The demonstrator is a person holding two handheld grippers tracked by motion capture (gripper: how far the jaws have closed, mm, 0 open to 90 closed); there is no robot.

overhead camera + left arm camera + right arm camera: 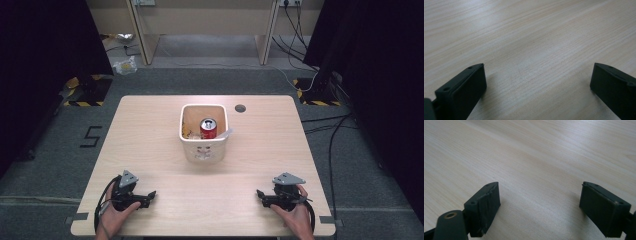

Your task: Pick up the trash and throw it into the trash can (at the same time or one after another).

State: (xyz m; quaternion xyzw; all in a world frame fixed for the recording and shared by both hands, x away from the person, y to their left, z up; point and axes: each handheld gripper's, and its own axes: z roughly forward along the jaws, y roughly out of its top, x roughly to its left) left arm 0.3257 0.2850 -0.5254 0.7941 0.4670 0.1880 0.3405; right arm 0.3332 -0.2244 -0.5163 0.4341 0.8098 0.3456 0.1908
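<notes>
Can (208,128) stands upright inside the white bin (203,148) mid-table, well apart from my left gripper (146,196) and right gripper (263,196), both spread empty. Reaching in, I could tip it or shove the bin.

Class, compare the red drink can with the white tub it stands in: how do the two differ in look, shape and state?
The red can is round with a silver top, while the white tub is squarish with rounded corners. The can is the smaller and stands inside; the tub is larger and contains it, along with other litter. The can's top is capped by its lid; the tub is open-topped. Both stand upright on the wooden table, far from both grippers.
</notes>
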